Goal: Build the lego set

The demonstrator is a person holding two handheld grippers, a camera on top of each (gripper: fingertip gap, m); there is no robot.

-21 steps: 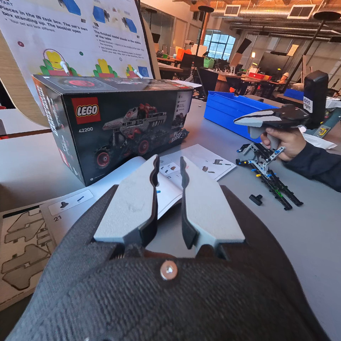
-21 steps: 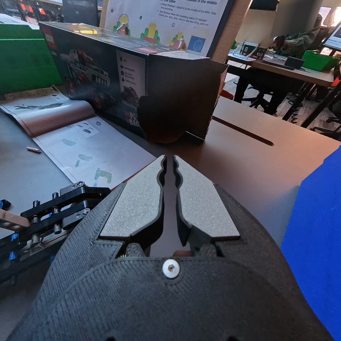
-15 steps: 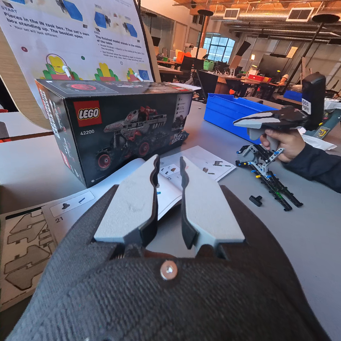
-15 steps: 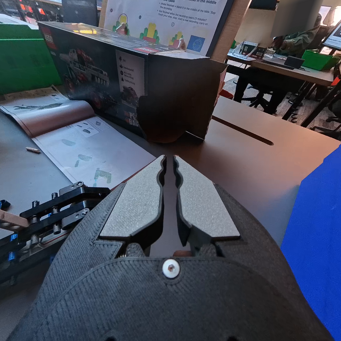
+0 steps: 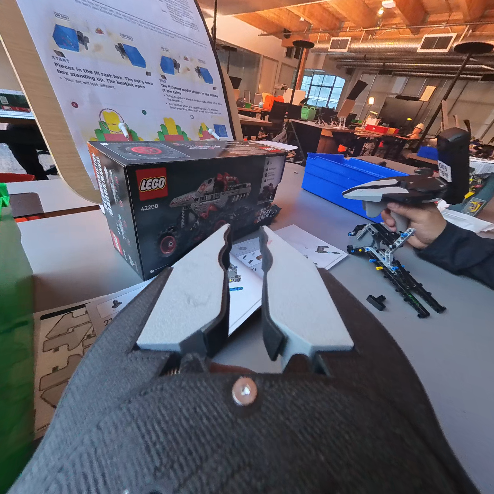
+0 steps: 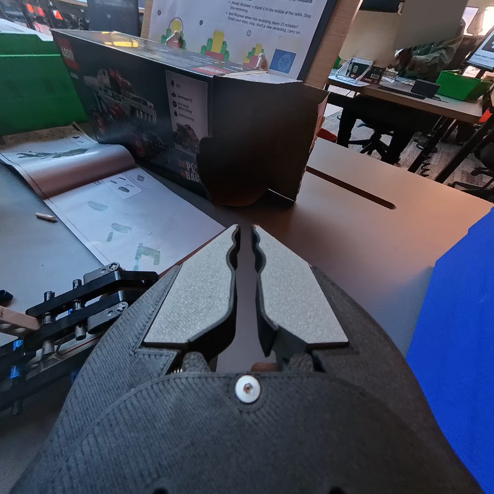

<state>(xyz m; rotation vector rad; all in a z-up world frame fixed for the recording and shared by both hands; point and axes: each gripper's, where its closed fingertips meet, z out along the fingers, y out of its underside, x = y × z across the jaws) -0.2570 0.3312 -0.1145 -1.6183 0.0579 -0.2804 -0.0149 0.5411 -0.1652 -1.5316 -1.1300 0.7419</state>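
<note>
The partly built black chassis (image 5: 395,270) lies on the grey table (image 5: 441,374), with a loose black piece (image 5: 375,302) beside it. The open instruction booklet (image 5: 248,267) lies in front of the standing black set box (image 5: 187,208). My left gripper (image 5: 246,232) hovers over the booklet, jaws a little apart and empty. My right gripper (image 6: 246,232) has its jaws nearly together with nothing between them. It hangs just above the chassis end (image 6: 80,302) and also shows in the left wrist view (image 5: 347,193), held by a hand.
A blue bin (image 5: 334,176) stands at the back right, close on the right gripper's side (image 6: 459,320). A green bin (image 5: 13,320) is at the far left. A cut-out cardboard sheet (image 5: 61,347) lies front left. A small tan pin (image 6: 46,216) lies by the booklet. A poster board (image 5: 120,80) stands behind the box. The gap from one gripper's tips to the other's is roughly 35 centimeters. It is some 20 centimeters from my right tips to the loose black piece (image 5: 375,302).
My left gripper has swung to the left, so the box and booklet sit further right in its view and the green bin has come in. The right gripper has stayed still.
</note>
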